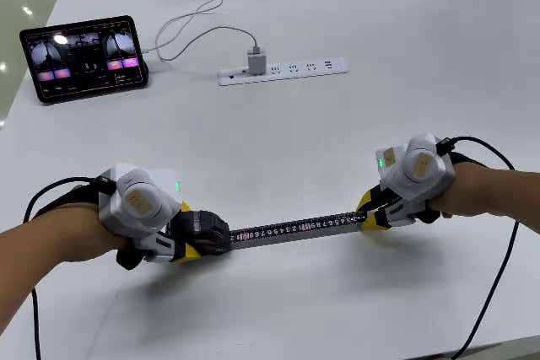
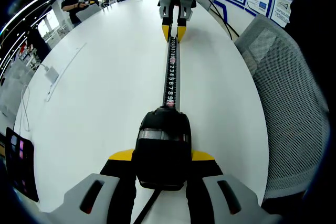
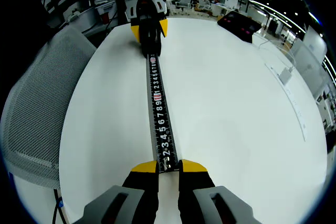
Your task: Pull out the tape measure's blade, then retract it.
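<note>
Holding case (image 2: pixel 164 145), left claw (image 2: pixel 162 155); blade (image 3: pixel 159 106), right claw (image 3: pixel 169 167).

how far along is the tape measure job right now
Done: the blade is pulled out across the table. In hand: the left gripper clamps the case, the right gripper pinches the blade's tip. Left: retracting the blade into the case.

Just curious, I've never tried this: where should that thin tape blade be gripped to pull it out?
At its free end, coming head-on along its length, as the right gripper does. The blade is a thin flat strip, so its end gives a straight pull away from the case, which the left gripper holds.
</note>
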A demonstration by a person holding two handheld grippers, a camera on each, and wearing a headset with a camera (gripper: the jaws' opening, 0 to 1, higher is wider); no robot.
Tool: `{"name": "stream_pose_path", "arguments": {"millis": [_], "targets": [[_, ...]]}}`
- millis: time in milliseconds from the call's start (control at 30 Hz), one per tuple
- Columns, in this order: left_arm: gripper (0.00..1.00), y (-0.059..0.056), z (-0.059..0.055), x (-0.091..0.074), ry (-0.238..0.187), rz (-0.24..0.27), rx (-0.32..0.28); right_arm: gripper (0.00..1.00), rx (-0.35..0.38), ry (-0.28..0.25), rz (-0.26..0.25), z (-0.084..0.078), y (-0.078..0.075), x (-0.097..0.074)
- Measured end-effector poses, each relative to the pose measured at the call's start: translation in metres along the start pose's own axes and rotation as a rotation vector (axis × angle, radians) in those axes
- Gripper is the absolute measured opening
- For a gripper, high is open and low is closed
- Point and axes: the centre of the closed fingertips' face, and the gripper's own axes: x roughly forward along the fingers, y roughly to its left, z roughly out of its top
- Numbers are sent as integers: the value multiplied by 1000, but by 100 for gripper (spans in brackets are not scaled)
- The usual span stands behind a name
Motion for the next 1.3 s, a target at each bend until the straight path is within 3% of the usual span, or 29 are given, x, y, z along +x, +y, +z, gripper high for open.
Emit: {"name": "stream_pose_path", "arguments": {"millis": [767, 1300], "targets": [[31, 1, -1, 1, -1, -2, 1, 9, 3, 19, -5, -13, -4, -5], [31, 1, -1, 1, 0, 0, 1, 10, 10, 28, -6, -12, -3, -6]]}}
